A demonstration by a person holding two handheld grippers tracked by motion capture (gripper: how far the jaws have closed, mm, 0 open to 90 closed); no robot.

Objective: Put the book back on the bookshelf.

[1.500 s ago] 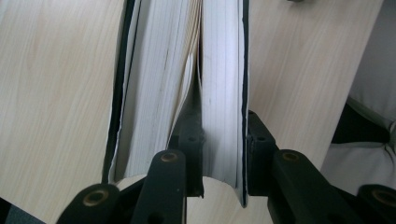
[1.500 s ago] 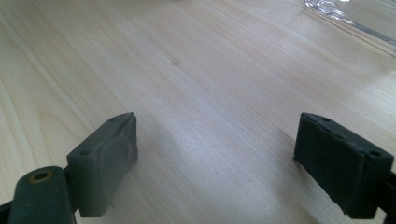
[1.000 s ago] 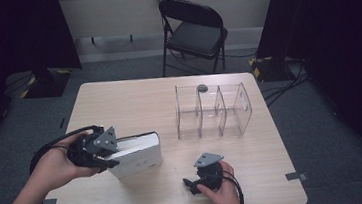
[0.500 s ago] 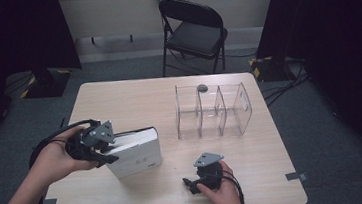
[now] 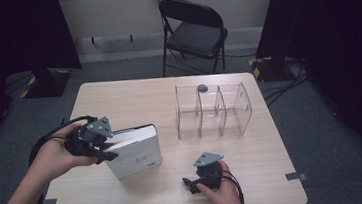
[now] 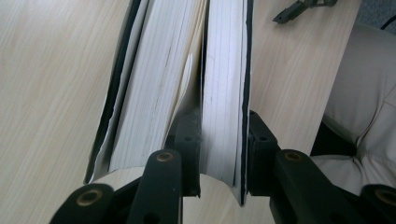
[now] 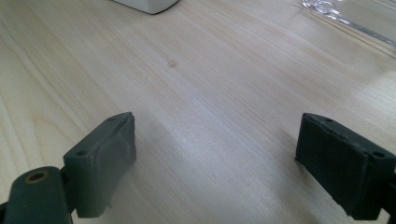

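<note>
Pinching a wad of pages and the cover of the book [image 6: 224,93], the left gripper [image 6: 219,140] has one jaw pushed in among the leaves and one outside. The book [image 5: 136,151] lies near the bench's [image 5: 133,96] left edge, its gripped side lifted slightly. The right gripper [image 7: 215,158] rests by the near edge, jaws wide with nothing between them. A clear rack [image 5: 213,110] stands toward the far right corner.
</note>
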